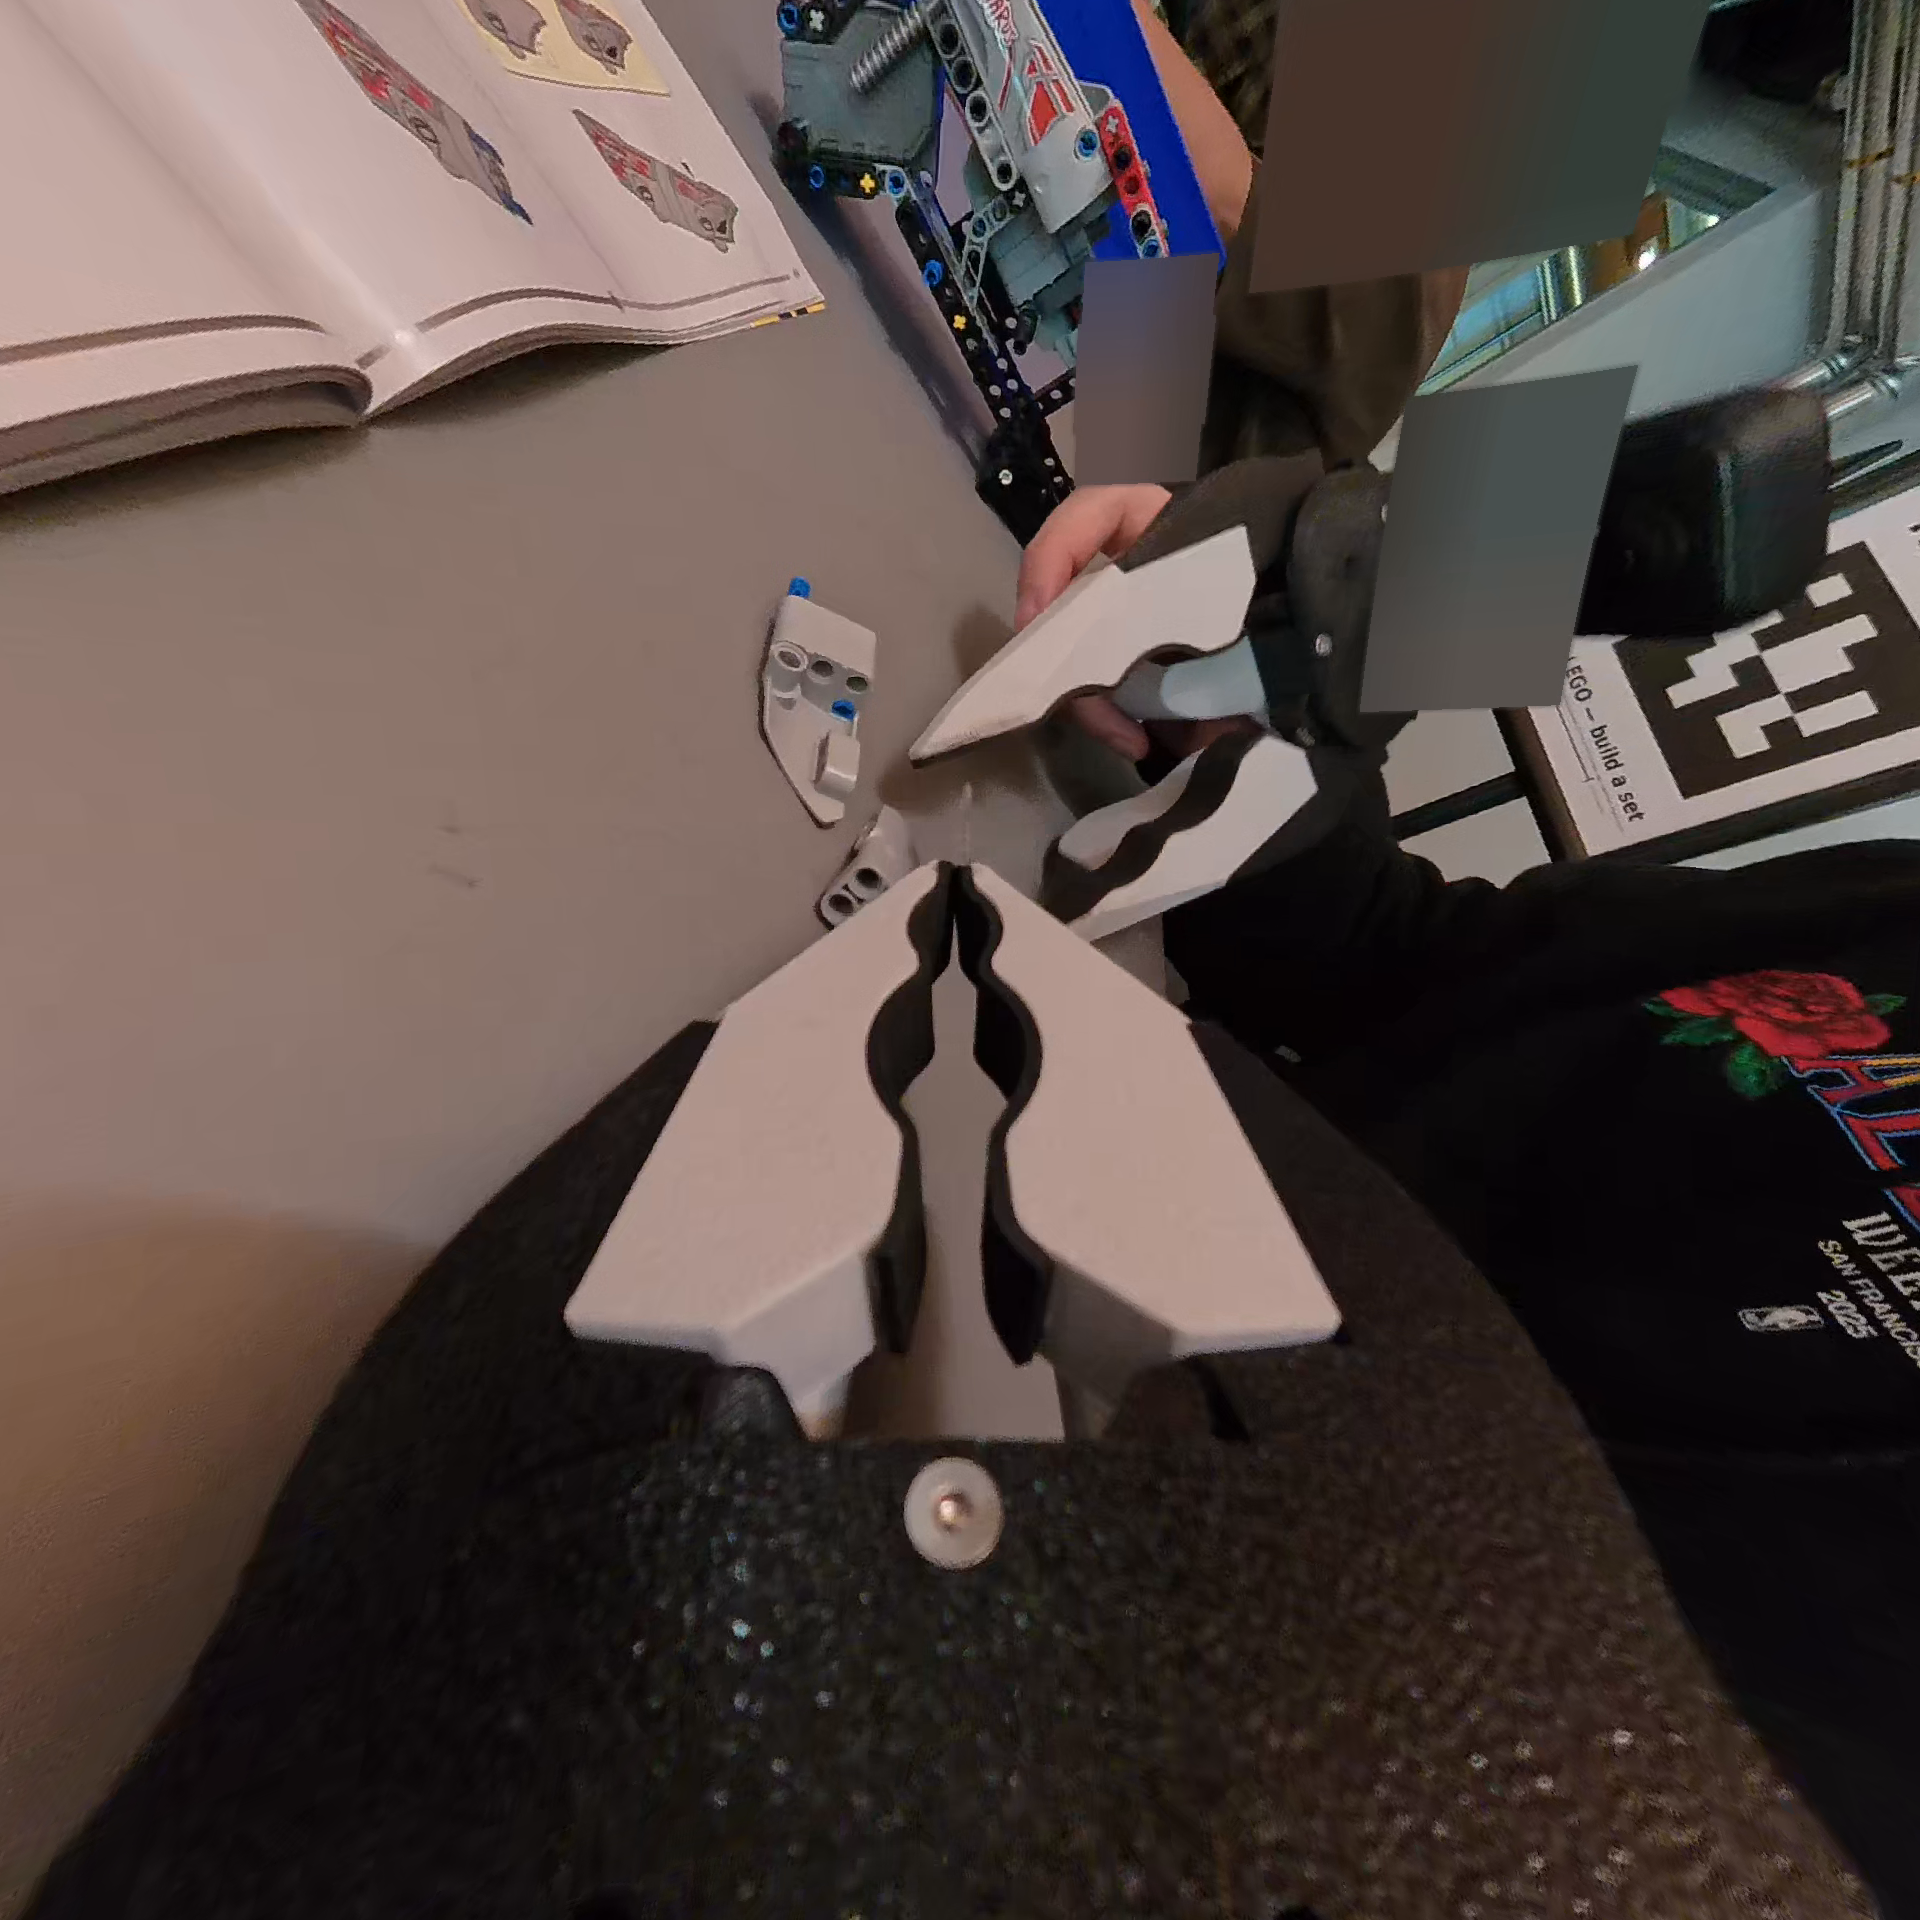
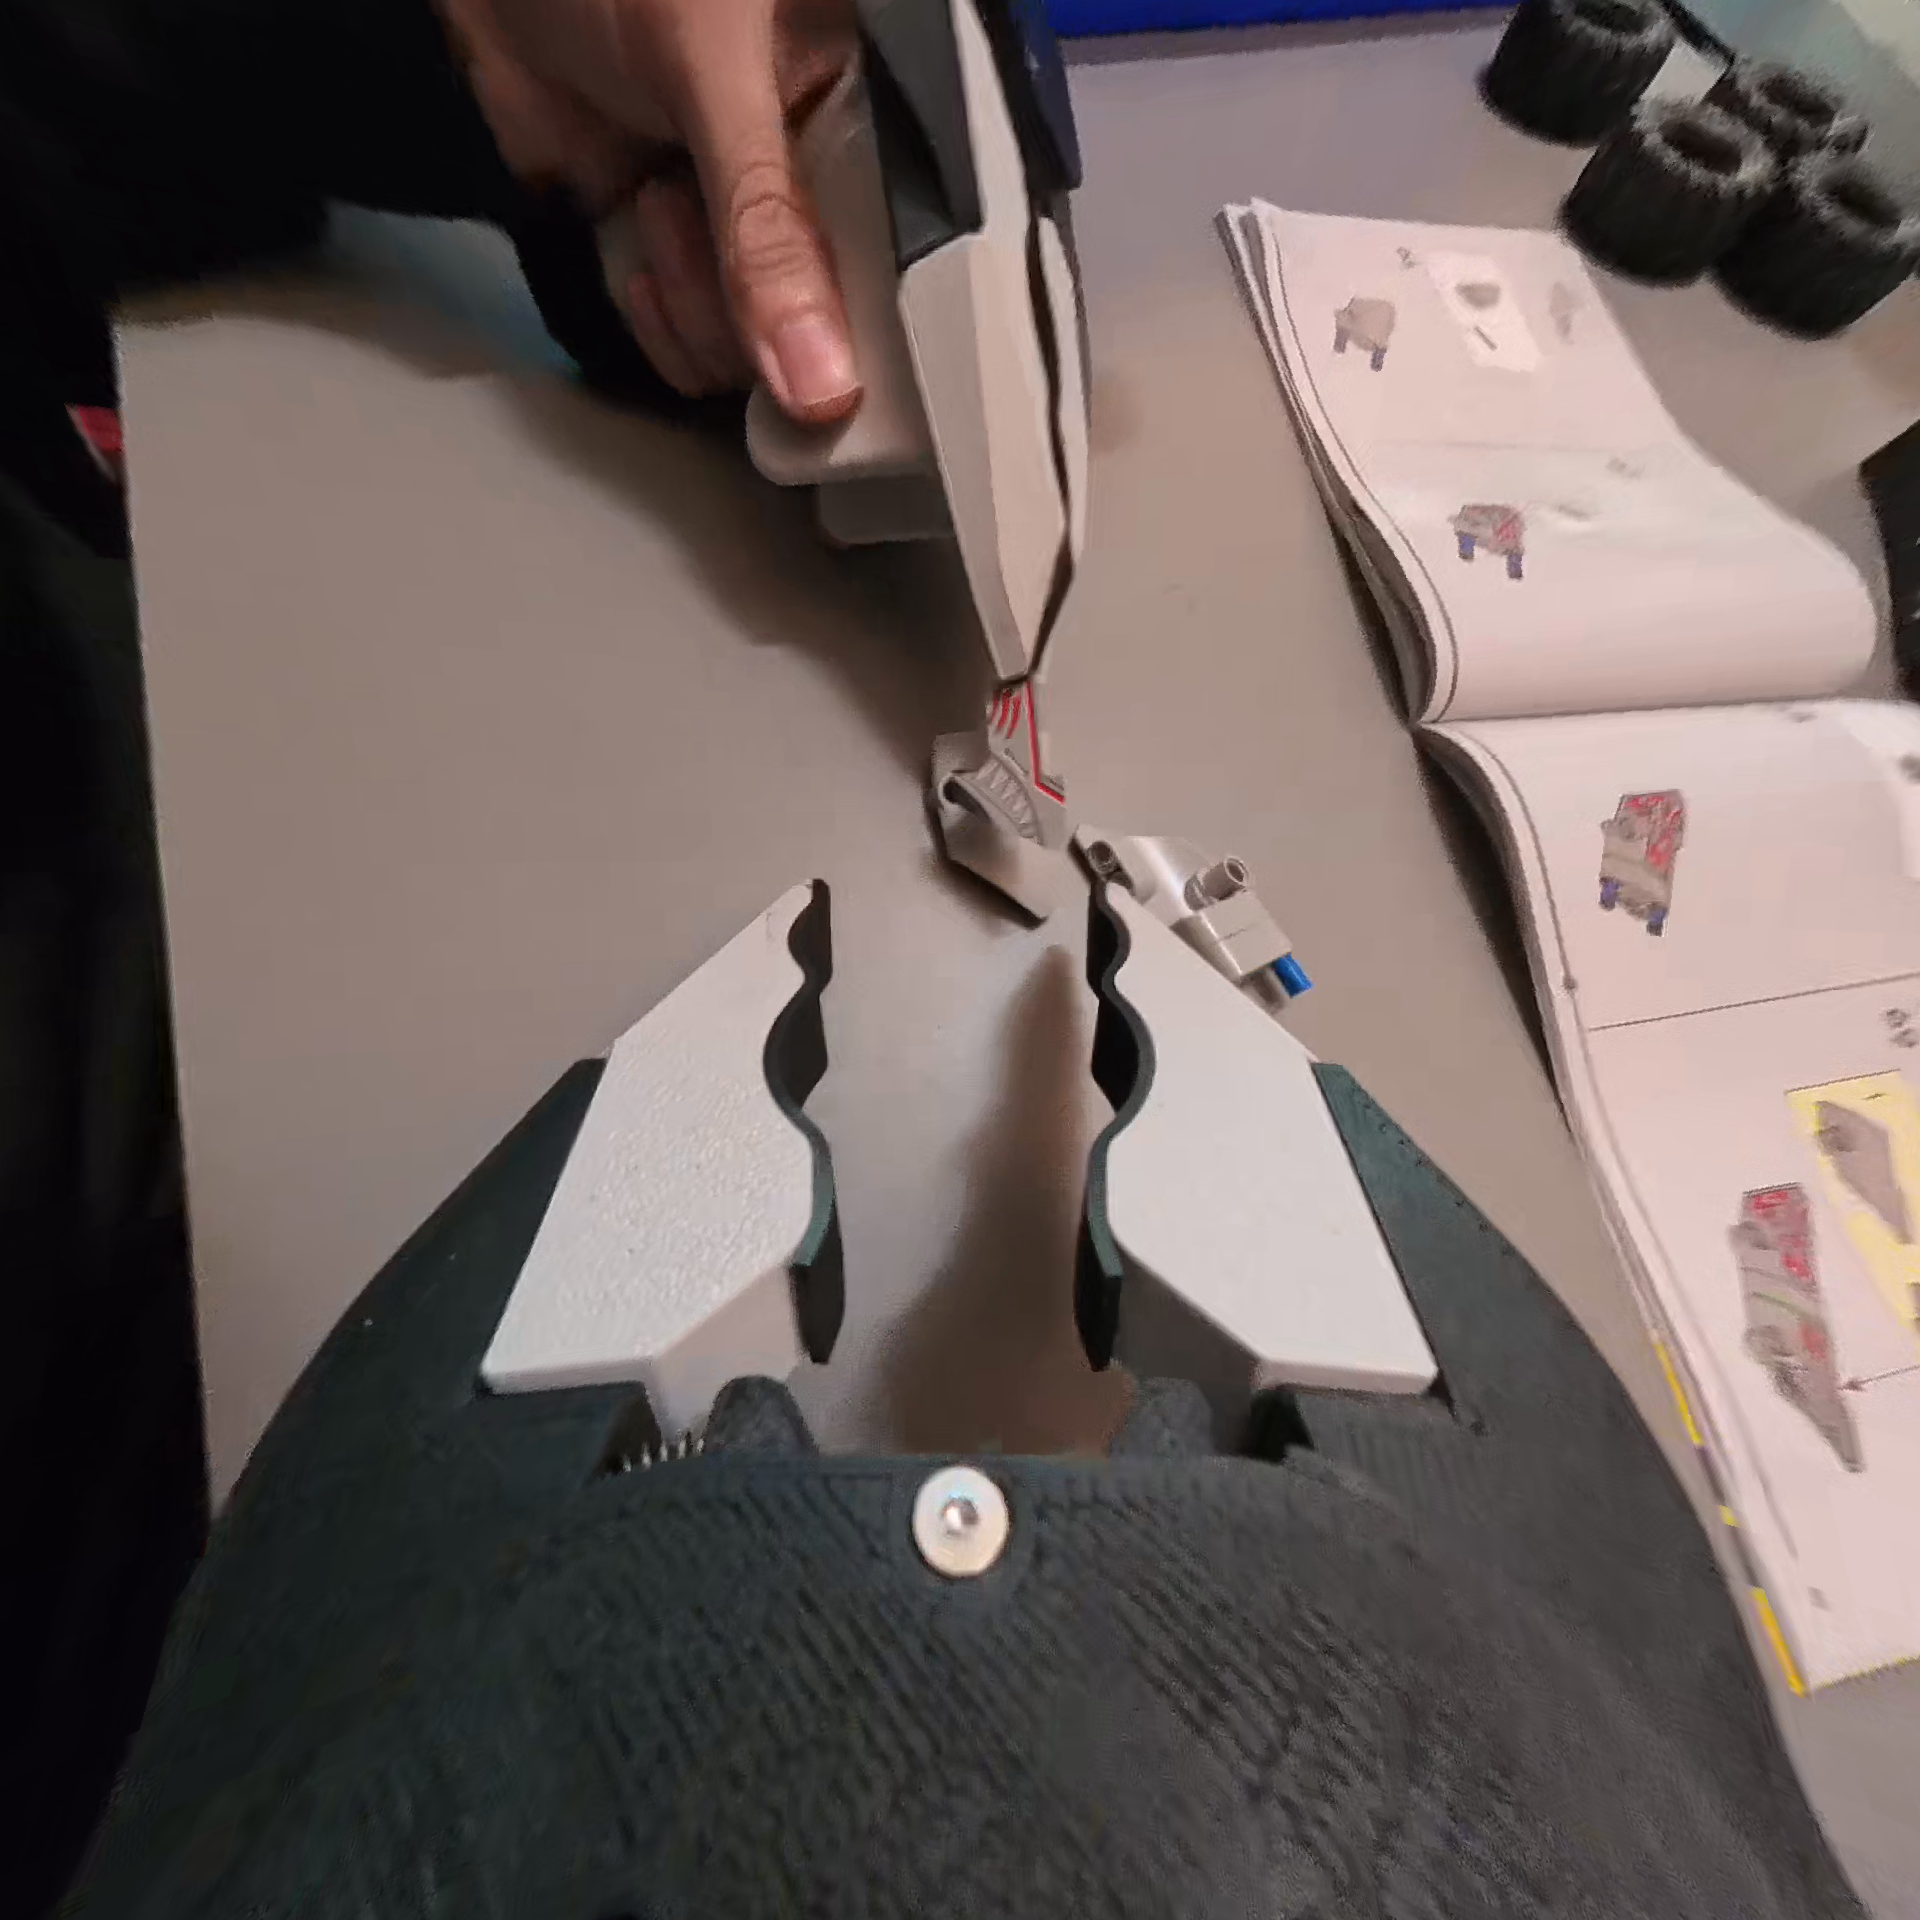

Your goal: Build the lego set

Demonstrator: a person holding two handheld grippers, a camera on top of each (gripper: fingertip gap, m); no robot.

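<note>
My left gripper (image 1: 951, 873) is shut on a grey Lego panel with red stripes (image 2: 1000, 805). It holds the panel upright, lower edge on the grey table (image 2: 520, 727). In the left wrist view only the panel's grey connector end (image 1: 862, 878) shows beside the fingers. The left gripper also shows from the side in the right wrist view (image 2: 1029, 665). My right gripper (image 2: 956, 899) is open and empty, its tips just short of the held panel; it shows in the left wrist view (image 1: 992, 805) too. A second grey panel with blue pins (image 1: 816, 707) (image 2: 1195, 920) lies on the table beside them.
An open instruction booklet (image 1: 312, 260) (image 2: 1558, 540) lies beside the work spot. A partly built grey, red and black model (image 1: 966, 156) stands at the far edge before a blue box (image 1: 1153, 135). Several black tyres (image 2: 1714, 177) sit beyond the booklet. A card with a black-and-white marker (image 1: 1766, 675) lies off the table's edge. Left and right tips are no more than a few centimetres apart.
</note>
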